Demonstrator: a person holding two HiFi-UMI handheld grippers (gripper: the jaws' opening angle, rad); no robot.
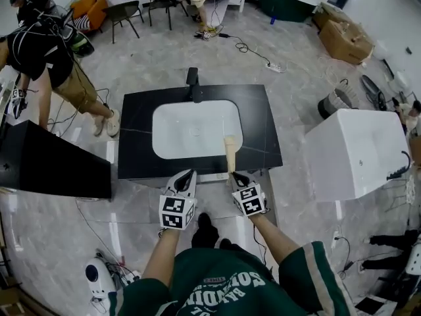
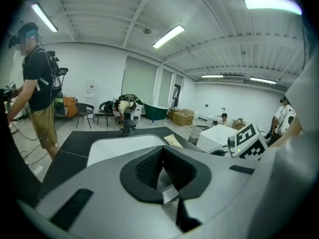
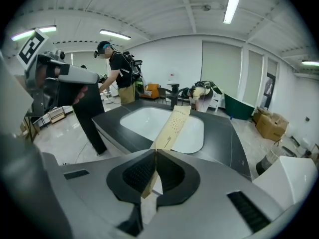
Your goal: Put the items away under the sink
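Note:
A long flat tan paper packet (image 1: 230, 151) sticks up over the front rim of the white sink basin (image 1: 191, 129), which is set in a black vanity top (image 1: 135, 137). My right gripper (image 1: 235, 175) is shut on the packet's lower end. In the right gripper view the packet (image 3: 172, 126) runs out from between the closed pads of that gripper (image 3: 155, 153) toward the basin. My left gripper (image 1: 189, 174) hovers beside it at the vanity's front edge. Its jaws (image 2: 161, 149) meet at the tips with nothing between them. The packet (image 2: 172, 140) shows to its right.
A black faucet (image 1: 193, 83) stands behind the basin. A white box-like tub (image 1: 355, 153) stands to the right and a black cabinet (image 1: 46, 160) to the left. A person (image 1: 46, 58) works at far left. Cables and a white device (image 1: 99, 278) lie on the floor.

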